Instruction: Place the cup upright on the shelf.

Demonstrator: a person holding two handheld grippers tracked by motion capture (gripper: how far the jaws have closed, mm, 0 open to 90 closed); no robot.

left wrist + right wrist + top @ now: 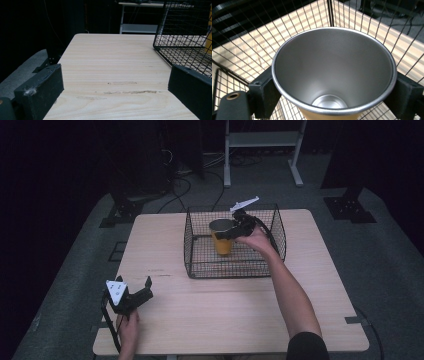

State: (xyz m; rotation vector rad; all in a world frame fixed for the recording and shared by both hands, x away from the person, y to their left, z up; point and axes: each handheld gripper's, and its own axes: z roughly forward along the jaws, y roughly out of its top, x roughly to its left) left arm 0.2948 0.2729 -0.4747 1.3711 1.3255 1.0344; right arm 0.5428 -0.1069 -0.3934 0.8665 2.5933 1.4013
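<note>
I have my right gripper (231,233) clamped on the cup (221,237), one jaw on each side just under its rim, and the cup stands upright inside the wire basket (200,265) near its back left part (whether it rests on the mesh floor or hangs just above it, I cannot tell). To do this well I keep the squeeze even, hold the cup level and move it straight up or down, clear of the basket walls. My left gripper (142,289) idles with jaws apart above the table (240,310), well away.
</note>
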